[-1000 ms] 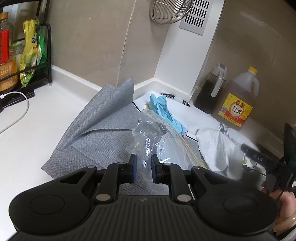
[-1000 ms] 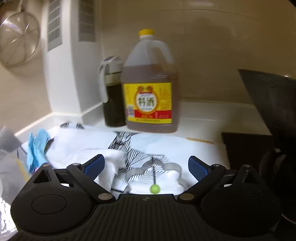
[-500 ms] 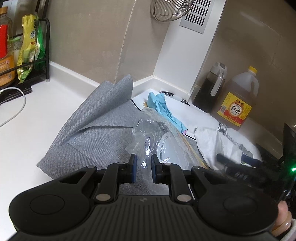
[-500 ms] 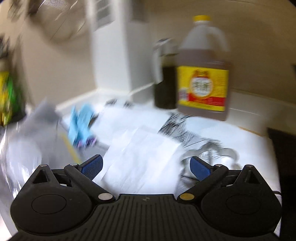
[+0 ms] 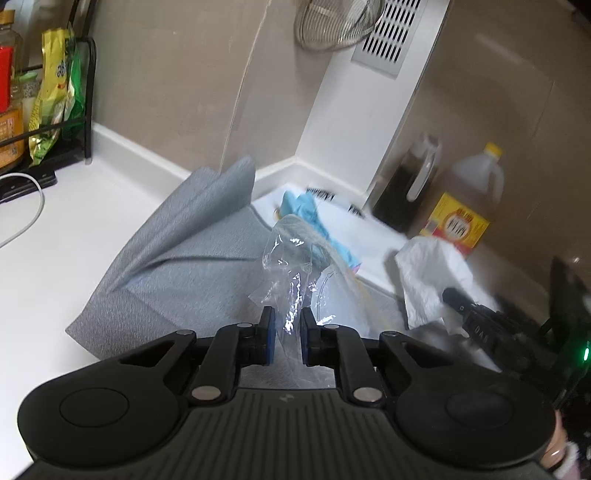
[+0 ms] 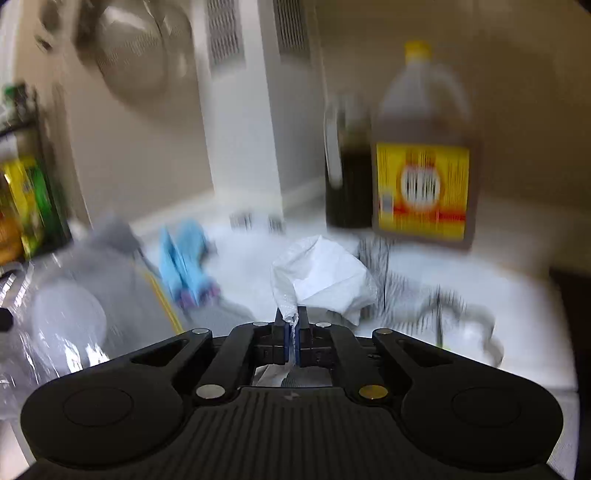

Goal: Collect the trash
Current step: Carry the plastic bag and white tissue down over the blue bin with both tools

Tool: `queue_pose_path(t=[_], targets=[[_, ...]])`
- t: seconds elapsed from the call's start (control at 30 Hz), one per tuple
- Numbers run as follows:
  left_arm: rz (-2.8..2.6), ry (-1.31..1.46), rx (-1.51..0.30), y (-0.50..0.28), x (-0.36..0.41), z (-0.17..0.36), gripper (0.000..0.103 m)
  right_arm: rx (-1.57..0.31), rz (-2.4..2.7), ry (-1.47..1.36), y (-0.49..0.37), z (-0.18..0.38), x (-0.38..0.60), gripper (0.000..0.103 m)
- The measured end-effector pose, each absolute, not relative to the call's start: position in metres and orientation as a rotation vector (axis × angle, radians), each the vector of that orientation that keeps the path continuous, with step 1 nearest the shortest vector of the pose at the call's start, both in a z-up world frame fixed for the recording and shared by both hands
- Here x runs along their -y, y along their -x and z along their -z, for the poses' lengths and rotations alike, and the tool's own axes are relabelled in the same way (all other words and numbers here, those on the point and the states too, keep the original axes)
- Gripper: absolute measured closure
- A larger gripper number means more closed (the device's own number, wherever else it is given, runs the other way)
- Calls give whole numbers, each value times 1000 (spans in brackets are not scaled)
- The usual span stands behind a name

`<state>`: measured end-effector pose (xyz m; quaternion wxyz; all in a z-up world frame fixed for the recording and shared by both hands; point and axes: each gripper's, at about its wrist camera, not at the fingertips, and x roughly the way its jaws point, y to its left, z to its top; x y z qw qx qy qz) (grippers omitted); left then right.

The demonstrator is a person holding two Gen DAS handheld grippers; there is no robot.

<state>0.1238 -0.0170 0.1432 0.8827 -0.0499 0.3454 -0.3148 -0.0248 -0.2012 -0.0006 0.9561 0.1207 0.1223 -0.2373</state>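
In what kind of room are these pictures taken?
Most likely a home kitchen, at a corner of the counter. A wire strainer hangs on the wall, and a big jug with a yellow label stands by a dark bottle, beside a rack of food packets.

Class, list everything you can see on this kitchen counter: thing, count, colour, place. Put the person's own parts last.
plastic bag: 1, clear, between left pads
paper towel: 1, white, pinched by right gripper
glove: 1, blue, on white mat
cloth: 1, grey, counter centre
jug: 1, amber, yellow label, by wall
dark bottle: 1, beside jug
strainer: 1, metal, on wall
snack packet: 1, yellow-green, in rack
left gripper: black
right gripper: black
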Motion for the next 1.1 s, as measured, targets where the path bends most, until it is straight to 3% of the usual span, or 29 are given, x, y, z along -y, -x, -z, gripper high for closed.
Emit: queue_pose_path(t=[0.1, 0.57, 0.83, 1.1], targets=[[674, 125, -673, -114, 9, -162, 90, -134, 476, -143, 32, -8, 184, 100], [573, 120, -574, -37, -83, -205, 90, -55, 486, -202, 42, -10, 188, 100], [518, 111, -611, 30, -159, -183, 90, 45, 393, -344, 130, -36, 132, 100], [503, 113, -683, 97, -197, -138, 90, -81, 227, -258, 208, -30, 35, 100]])
